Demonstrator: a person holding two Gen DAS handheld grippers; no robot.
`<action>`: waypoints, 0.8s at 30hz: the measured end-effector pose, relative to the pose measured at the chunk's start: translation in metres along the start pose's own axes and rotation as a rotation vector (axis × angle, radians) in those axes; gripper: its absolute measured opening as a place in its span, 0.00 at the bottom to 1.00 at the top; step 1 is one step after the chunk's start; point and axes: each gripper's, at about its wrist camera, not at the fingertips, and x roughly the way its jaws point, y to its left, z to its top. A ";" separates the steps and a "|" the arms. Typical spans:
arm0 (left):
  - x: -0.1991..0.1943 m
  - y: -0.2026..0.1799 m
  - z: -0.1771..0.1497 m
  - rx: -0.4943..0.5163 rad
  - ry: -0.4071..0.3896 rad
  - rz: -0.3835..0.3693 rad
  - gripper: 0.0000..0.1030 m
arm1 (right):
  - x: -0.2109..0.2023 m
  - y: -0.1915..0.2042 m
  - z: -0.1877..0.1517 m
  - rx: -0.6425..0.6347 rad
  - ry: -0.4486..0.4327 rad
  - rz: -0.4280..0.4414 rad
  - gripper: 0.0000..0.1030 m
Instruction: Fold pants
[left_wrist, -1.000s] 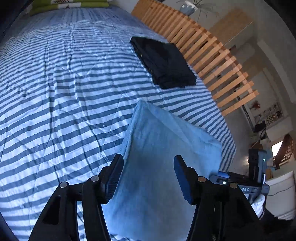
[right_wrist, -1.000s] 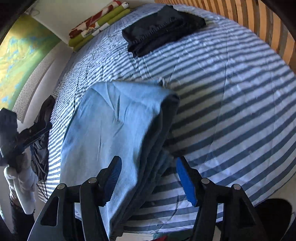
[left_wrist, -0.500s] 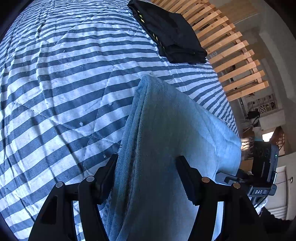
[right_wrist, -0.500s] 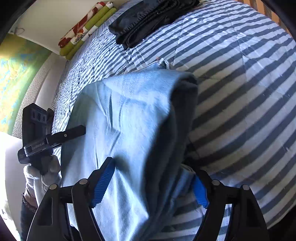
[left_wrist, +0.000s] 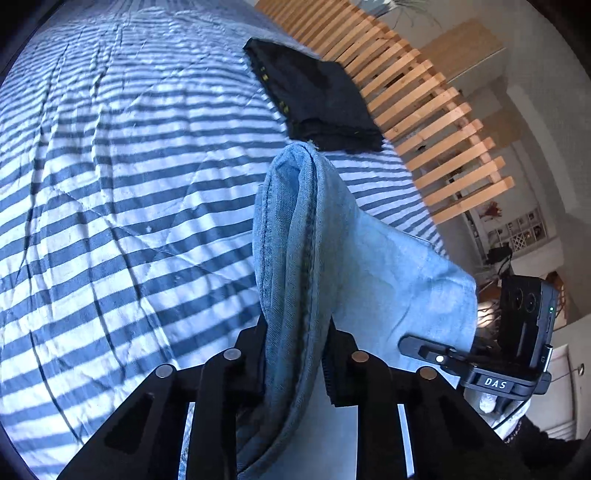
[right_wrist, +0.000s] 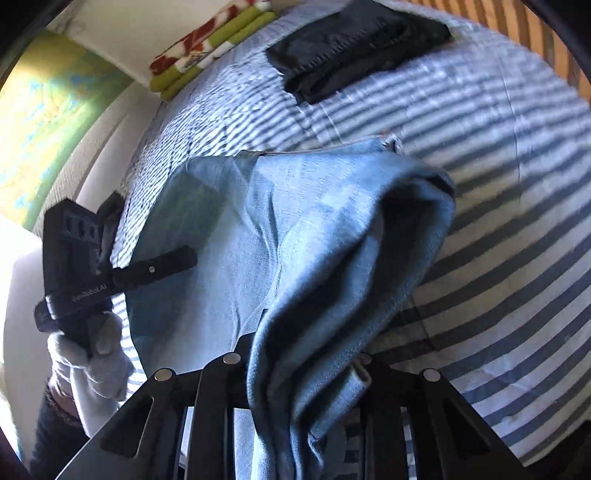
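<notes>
Both grippers, left and right, are closing on bunched jeans between their fingers, part-folded on the bed, final folds remaining.

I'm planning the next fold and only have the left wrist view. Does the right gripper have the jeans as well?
Observer: Yes. The right gripper has its jaws closing with a bunched fold of the jeans between them, and the pads are already pressing the denim.
Operator: Is there anything on the bed past the black folded pants? My view cuts off there.
Observer: Yes, rolled red and green bedding lies against the wall at the far end of the bed, beyond the black folded pants.
</notes>
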 end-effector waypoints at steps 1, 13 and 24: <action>-0.006 -0.008 0.000 0.011 -0.011 -0.012 0.20 | -0.007 0.004 0.002 -0.026 -0.004 0.000 0.20; -0.020 -0.100 0.081 0.095 -0.169 -0.116 0.18 | -0.101 0.022 0.108 -0.304 -0.175 -0.187 0.19; 0.006 -0.102 0.223 0.048 -0.323 -0.111 0.18 | -0.091 0.024 0.282 -0.495 -0.198 -0.230 0.19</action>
